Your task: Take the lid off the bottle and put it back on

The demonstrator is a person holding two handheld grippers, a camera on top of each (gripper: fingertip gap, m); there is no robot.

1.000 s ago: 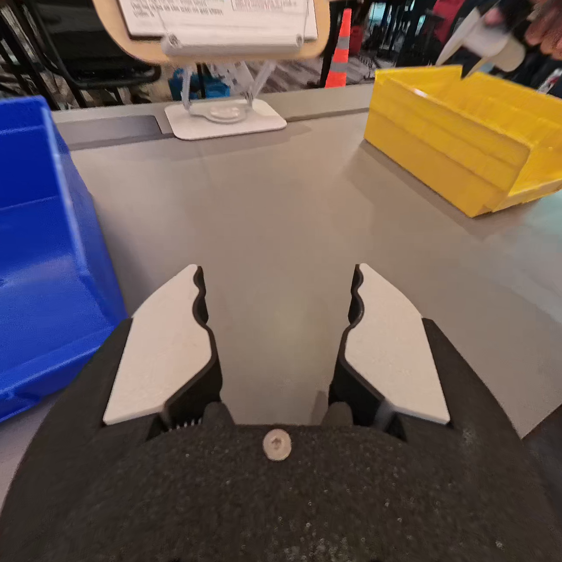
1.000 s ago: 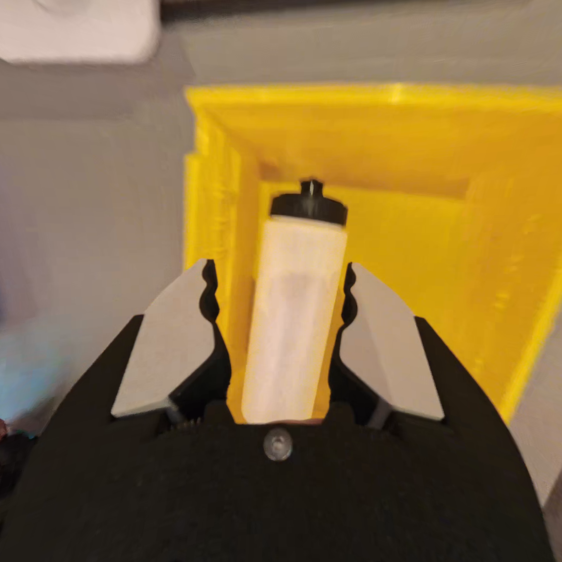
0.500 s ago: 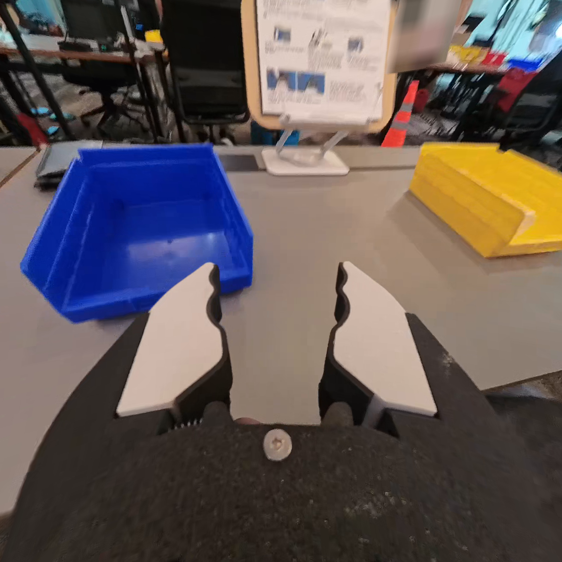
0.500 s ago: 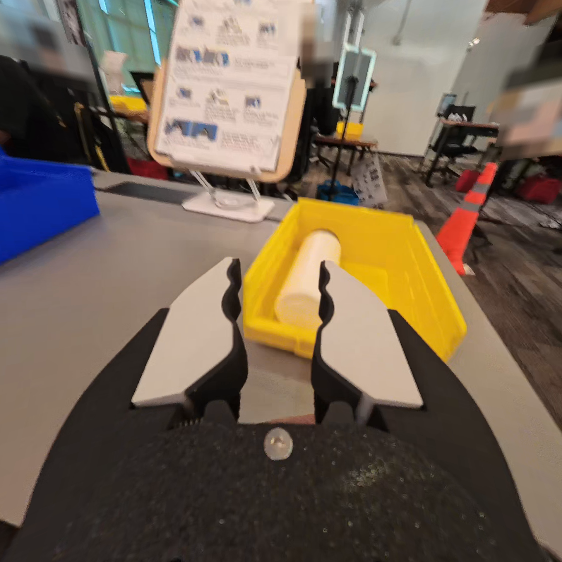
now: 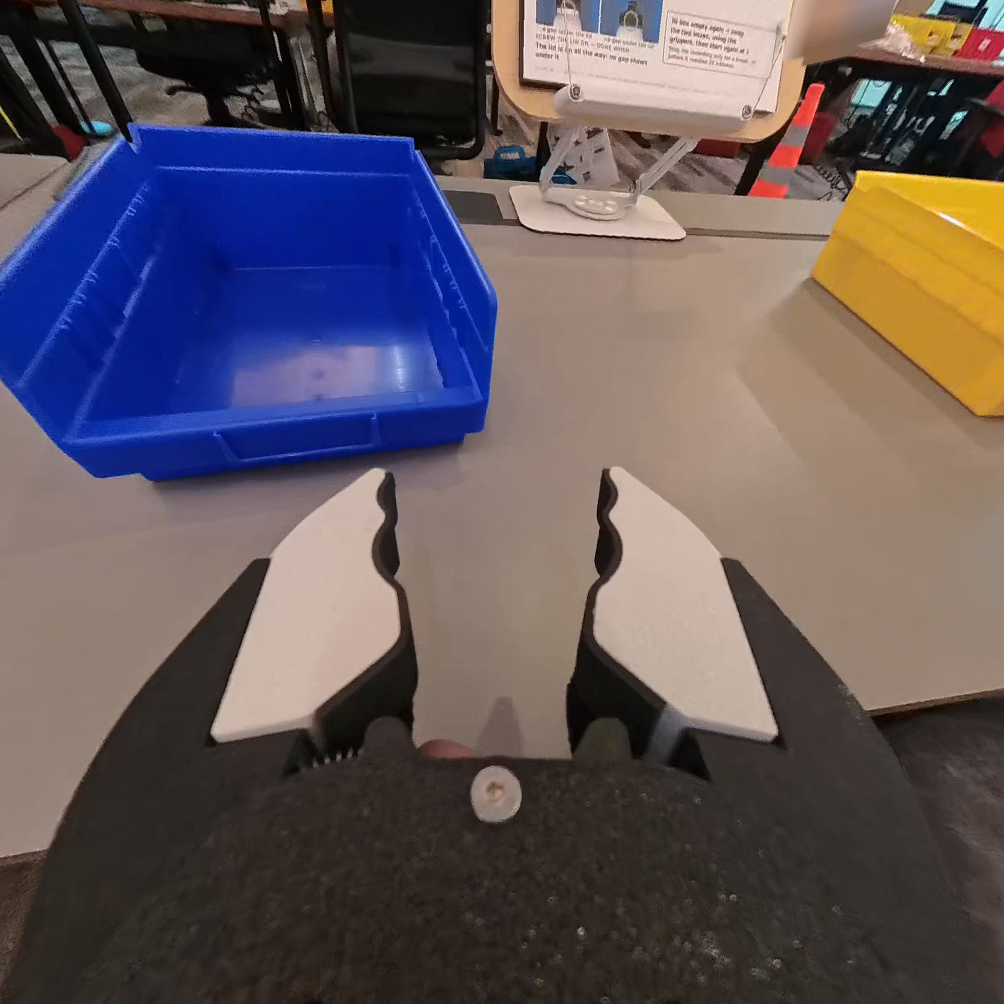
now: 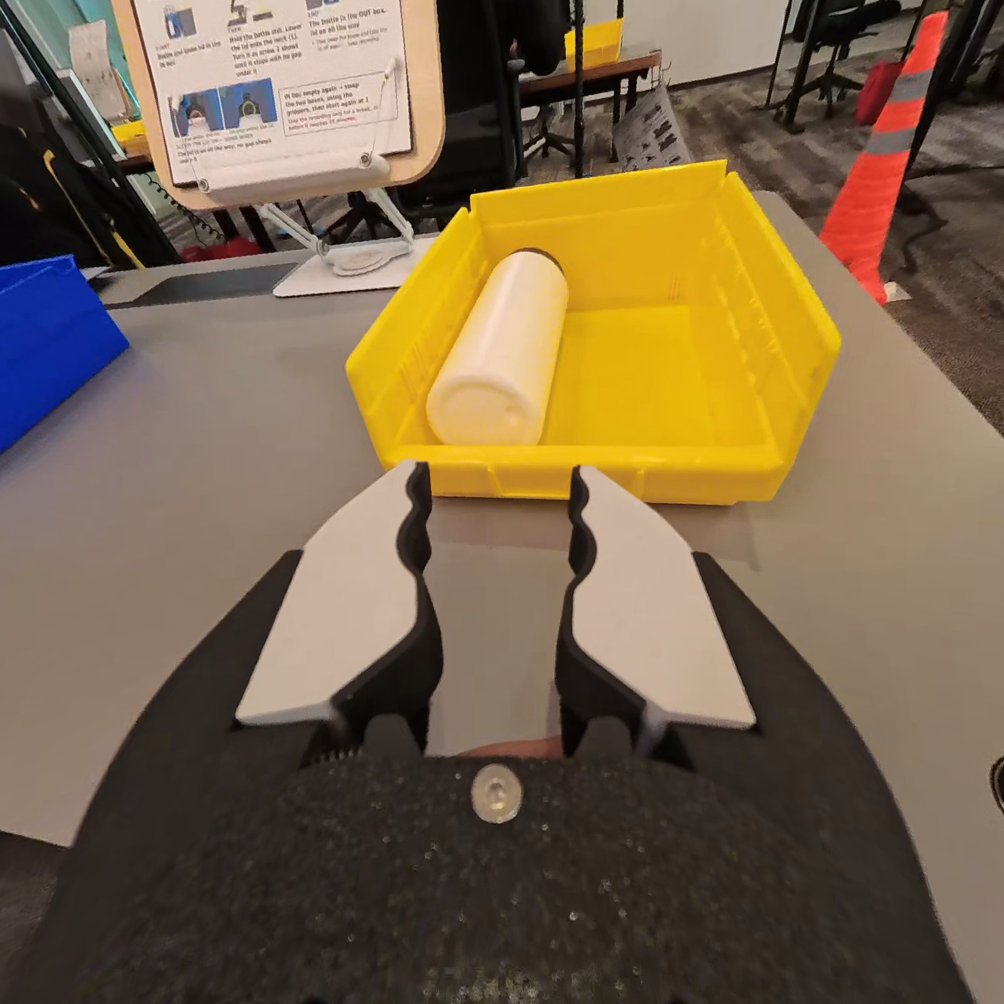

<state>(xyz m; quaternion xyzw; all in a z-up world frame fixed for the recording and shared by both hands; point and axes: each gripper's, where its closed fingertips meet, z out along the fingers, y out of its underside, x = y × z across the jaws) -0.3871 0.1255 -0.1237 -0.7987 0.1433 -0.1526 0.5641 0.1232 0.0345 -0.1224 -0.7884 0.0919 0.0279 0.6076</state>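
The bottle [image 6: 502, 353] lies on its side in the yellow bin [image 6: 706, 478] near the worktop's right edge, so it cannot roll off, while both tools, left tool [image 5: 495, 489] and right tool [image 6: 500, 483], wait apart and empty.

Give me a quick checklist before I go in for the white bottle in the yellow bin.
1. Right gripper open and empty: ok.
2. Left gripper open and empty: ok.
3. Bottle reachable, lying on its side against the left wall of the yellow bin: ok.
4. Lid on the bottle: a dark cap shows at the far end; how tight, cannot tell.
5. Blue bin empty: ok.
6. Table between gripper and bin clear: ok.
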